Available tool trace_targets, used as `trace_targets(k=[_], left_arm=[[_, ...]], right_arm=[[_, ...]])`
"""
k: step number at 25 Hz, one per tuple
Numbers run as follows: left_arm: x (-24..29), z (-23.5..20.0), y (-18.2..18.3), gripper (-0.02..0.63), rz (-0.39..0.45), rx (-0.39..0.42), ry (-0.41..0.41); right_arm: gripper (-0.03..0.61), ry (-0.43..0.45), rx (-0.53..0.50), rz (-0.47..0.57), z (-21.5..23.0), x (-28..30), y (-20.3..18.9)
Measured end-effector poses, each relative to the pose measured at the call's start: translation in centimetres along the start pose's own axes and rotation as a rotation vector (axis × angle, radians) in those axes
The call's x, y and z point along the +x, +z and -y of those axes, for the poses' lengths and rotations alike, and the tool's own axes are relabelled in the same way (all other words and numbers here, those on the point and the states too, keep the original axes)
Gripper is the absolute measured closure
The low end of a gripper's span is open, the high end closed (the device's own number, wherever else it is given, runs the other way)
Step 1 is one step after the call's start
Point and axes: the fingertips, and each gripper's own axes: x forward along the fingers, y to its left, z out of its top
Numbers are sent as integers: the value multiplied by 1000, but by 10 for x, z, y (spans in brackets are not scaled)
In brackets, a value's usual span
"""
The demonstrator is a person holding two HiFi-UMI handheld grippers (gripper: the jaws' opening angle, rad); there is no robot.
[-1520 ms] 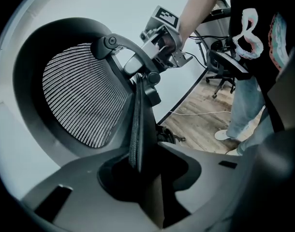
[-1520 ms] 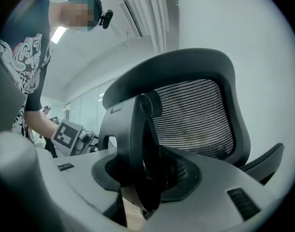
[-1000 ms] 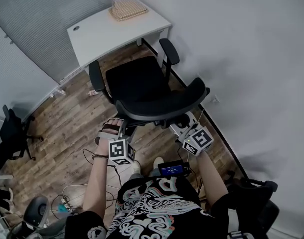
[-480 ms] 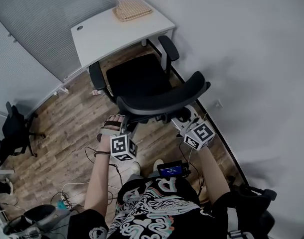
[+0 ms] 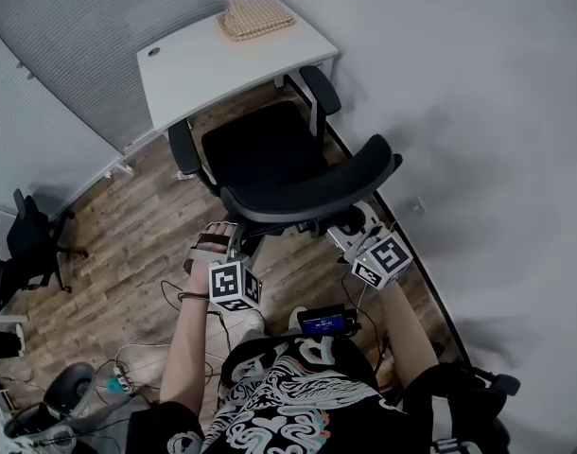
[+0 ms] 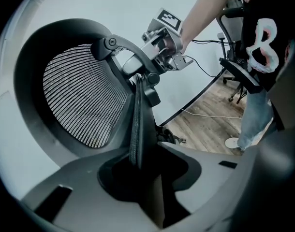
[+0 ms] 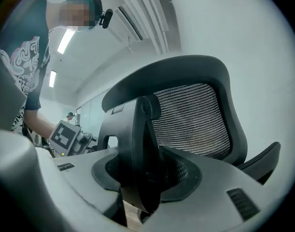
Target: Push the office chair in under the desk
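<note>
White desk (image 5: 189, 69) sits in the room's corner. Black office chair (image 5: 265, 154) stands before it, seat front near the desk edge, mesh backrest (image 5: 312, 189) toward you. Your left gripper (image 6: 138, 175) is clamped on the backrest's side rim. Your right gripper (image 7: 138, 180) is clamped on the rear support bracket (image 7: 138, 139). Woven mat (image 5: 257, 17) lies on the desk.

Left tongs (image 6: 143, 175) clamped on office chair (image 6: 80, 95) back frame, wooden floor (image 6: 210, 125) beyond
</note>
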Motion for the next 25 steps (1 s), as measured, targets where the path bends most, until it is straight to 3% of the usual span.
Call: trace_targets(k=[5,12,25], left_arm=[[32,-1,9,476,-25,-16,2],[42,-3,14,476,-46,-30,4],[45,-1,18,477,-57,-38,-4]], right_arm=[[408,14,11,11,34,-2,-12],[409,26,16,21,49,-1,-16],[408,33,21,-4,53,-5,-15]])
